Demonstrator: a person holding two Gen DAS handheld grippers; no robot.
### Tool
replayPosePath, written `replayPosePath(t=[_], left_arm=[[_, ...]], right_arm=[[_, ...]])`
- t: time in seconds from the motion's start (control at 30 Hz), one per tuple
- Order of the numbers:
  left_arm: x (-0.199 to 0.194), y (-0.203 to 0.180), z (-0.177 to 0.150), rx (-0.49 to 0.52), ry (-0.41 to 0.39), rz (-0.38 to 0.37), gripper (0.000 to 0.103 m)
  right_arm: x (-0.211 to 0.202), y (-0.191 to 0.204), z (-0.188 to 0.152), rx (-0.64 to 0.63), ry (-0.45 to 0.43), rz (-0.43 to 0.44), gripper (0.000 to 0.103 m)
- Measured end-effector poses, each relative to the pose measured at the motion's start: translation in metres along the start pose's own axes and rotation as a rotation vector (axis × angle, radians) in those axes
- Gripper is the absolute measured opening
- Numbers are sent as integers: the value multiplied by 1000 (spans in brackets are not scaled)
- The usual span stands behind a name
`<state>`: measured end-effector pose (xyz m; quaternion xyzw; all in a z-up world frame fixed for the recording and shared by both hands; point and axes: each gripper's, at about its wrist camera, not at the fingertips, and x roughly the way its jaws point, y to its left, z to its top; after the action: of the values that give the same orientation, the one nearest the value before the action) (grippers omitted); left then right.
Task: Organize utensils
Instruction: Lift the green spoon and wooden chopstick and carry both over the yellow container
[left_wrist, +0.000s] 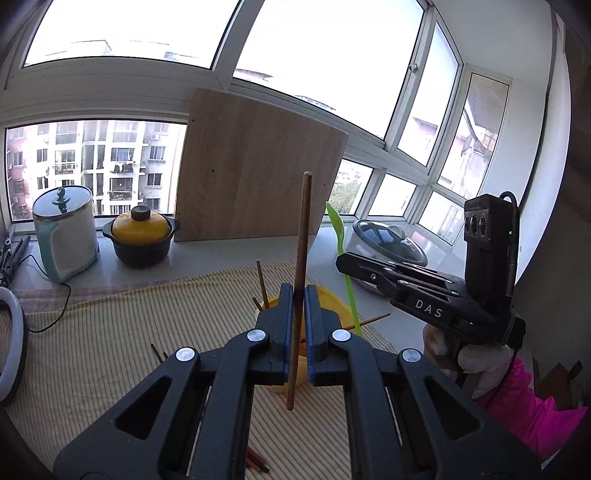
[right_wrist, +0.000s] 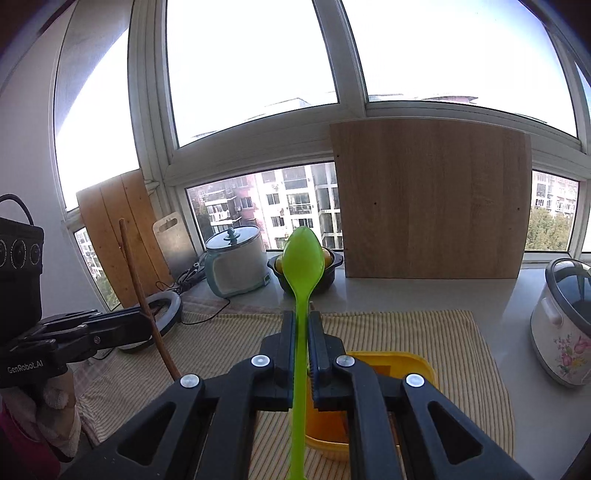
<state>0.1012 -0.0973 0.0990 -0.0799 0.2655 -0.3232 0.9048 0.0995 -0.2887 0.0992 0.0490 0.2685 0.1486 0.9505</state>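
Note:
My left gripper (left_wrist: 299, 291) is shut on a brown wooden chopstick (left_wrist: 302, 236) that stands nearly upright above a yellow holder (left_wrist: 334, 302). Other chopsticks (left_wrist: 262, 286) poke out of that holder. At the right of the left wrist view my right gripper (left_wrist: 341, 260) clamps a green plastic spoon (left_wrist: 341, 236). In the right wrist view that right gripper (right_wrist: 302, 321) is shut on the green spoon (right_wrist: 303, 258), bowl upward, over the yellow holder (right_wrist: 399, 363). The left gripper (right_wrist: 147, 325) with its chopstick (right_wrist: 138, 288) shows at the left.
A striped yellow cloth (left_wrist: 110, 332) covers the counter, with loose chopsticks (left_wrist: 256, 459) on it. Along the window sill stand a pale blue cooker (left_wrist: 64, 236), a black pot with a yellow lid (left_wrist: 140, 236), a wooden board (left_wrist: 255, 173) and a flowered rice cooker (right_wrist: 565, 325). A ring-shaped object (right_wrist: 162, 317) lies left.

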Motion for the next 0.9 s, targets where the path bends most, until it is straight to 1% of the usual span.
replayPosePath(t=[0.2,0.37,0.63,0.7,0.9], left_arm=[[17,-6,14,-19,-1,-39,4],[30,-9,26,-28,-10,-49,4],[48,-14,36,-25,-10,-44,4],[52,-14,36,-23,-10,-35,4],[68,-12,30,-30,22,-33,4]], right_arm=[[0,-20,3,30,-4,-33,4],[0,-32,9,46,-14,-57,4],[9,-42,11,65,-10,-85,4],[13,-42,9,64,-8,-105,4],[29,-44,2,68,12,-149,4]])
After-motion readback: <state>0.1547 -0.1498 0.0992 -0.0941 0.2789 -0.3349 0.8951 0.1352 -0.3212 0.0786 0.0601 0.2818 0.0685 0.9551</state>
